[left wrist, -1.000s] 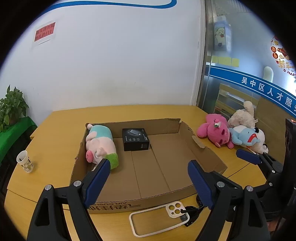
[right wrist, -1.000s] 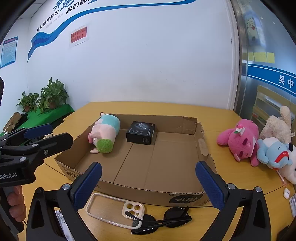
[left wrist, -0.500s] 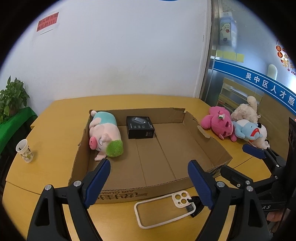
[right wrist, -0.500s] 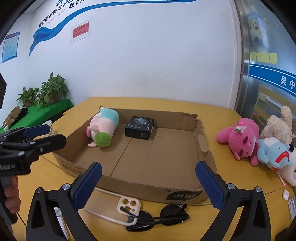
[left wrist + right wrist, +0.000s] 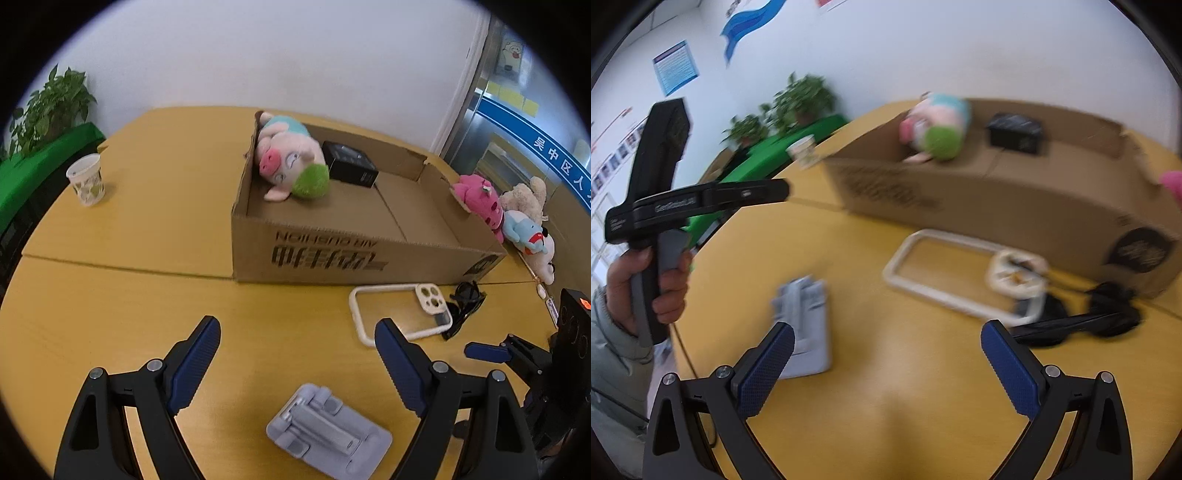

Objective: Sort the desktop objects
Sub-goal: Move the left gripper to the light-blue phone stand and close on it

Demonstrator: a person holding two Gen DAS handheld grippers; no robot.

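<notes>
Left wrist view: the left gripper [image 5: 297,345] hangs over the yellow tabletop [image 5: 129,295] with its jaws spread wide and nothing between them, a folded grey phone stand [image 5: 328,434] lying flat just near of its tips. Beyond, a cardboard box [image 5: 332,254] already holds a plush pig [image 5: 288,166] and a small black box [image 5: 351,168]; a white phone case [image 5: 400,312] and black sunglasses [image 5: 463,308] lie on the tabletop just in front of the box, at right. Right wrist view, blurred: the right gripper [image 5: 886,360] also stands open and empty, with the phone stand [image 5: 807,325] by its left jaw, the phone case [image 5: 964,278] ahead and the sunglasses [image 5: 1082,319] to the right. A hand [image 5: 646,284] at far left carries the other gripper. The likely next pick is the stand: the jaws should straddle its narrower sides, drop low to the tabletop and close squarely, since so flat an object could slide or tip out.
</notes>
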